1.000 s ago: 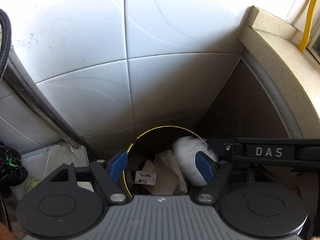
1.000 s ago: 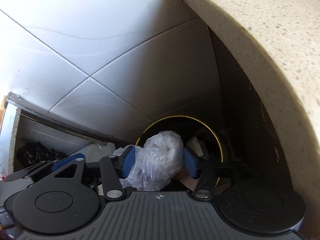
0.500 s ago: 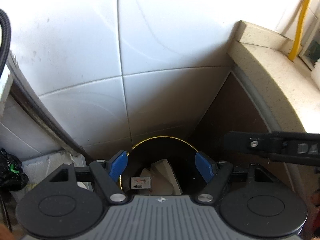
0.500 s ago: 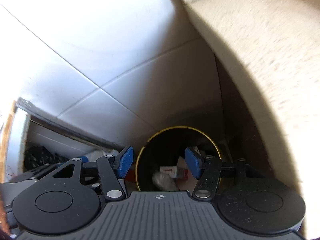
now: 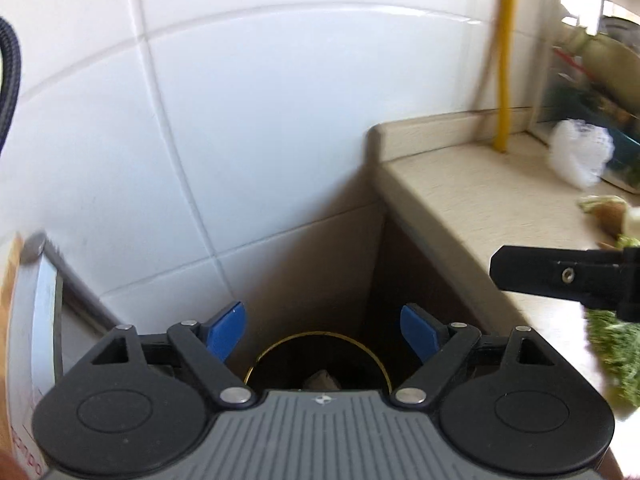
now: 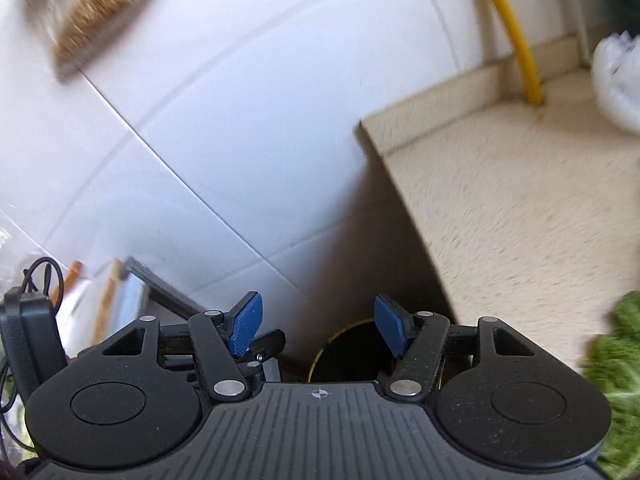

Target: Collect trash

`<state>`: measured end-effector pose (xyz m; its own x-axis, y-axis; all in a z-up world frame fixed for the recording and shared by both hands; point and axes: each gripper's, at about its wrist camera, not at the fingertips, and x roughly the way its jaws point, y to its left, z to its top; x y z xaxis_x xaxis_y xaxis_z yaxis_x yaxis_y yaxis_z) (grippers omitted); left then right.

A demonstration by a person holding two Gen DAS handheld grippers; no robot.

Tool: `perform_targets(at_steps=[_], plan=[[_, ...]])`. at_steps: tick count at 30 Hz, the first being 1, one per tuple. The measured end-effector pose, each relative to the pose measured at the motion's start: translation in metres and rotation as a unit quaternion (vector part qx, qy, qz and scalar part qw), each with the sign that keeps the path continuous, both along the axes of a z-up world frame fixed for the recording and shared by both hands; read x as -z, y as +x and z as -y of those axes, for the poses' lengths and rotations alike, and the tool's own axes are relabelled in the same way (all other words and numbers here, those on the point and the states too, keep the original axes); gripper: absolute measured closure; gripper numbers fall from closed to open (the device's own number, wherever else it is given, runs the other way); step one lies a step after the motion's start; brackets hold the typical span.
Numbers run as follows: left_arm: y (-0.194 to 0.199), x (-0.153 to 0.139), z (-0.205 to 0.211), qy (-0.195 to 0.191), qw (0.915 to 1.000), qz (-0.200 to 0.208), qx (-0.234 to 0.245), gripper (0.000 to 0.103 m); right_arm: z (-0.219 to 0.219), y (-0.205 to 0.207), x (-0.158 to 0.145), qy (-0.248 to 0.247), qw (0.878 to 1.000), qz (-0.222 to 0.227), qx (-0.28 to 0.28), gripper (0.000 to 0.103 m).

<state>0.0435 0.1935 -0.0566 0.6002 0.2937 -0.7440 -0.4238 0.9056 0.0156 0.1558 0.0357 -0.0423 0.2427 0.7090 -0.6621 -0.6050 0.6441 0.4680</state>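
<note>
Below both grippers, a black bin with a gold rim stands against the tiled wall (scraps lie inside). Left gripper and right gripper are widening, nothing between their blue pads. Beside them, a white bag lies on the counter.

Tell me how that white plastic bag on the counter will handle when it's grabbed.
The white plastic bag looks thin and crumpled, so it will probably be floppy and collapse when squeezed. It seems light, likely to slide on the smooth counter if pushed. Its glossy film may slip, so pinching a bunched fold looks safest.
</note>
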Motion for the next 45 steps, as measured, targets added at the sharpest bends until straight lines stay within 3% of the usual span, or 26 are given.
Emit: perform_targets(at_steps=[7, 12, 20, 26, 34, 40, 45], plan=[[0.018, -0.029, 0.044, 0.041, 0.9972, 0.011, 0.061, 0.018, 0.05, -0.014, -0.025, 0.014, 0.998, 0.044, 0.044, 0.033], [0.033, -0.048, 0.082, 0.069, 0.9892, 0.025, 0.127, 0.016, 0.097, -0.029, -0.033, 0.028, 0.99, 0.075, 0.112, 0.032], [0.053, -0.071, 0.153, 0.089, 0.9708, 0.043, 0.219, 0.014, 0.188, -0.046, -0.041, 0.036, 0.964, 0.104, 0.241, 0.029], [0.061, -0.077, 0.188, 0.09, 0.962, 0.051, 0.253, 0.013, 0.244, -0.054, -0.034, 0.028, 0.943, 0.1, 0.316, 0.029], [0.079, -0.074, 0.197, 0.089, 0.9608, 0.054, 0.257, 0.01, 0.269, -0.058, -0.029, 0.017, 0.94, 0.093, 0.328, 0.029], [0.116, -0.071, 0.197, 0.086, 0.9564, 0.065, 0.271, 0.01, 0.271, -0.053, -0.024, 0.0, 0.941, 0.08, 0.328, 0.029], [0.158, -0.067, 0.192, 0.064, 0.9541, 0.065, 0.285, 0.01, 0.272, -0.049, -0.028, -0.015, 0.933, 0.081, 0.351, 0.029]])
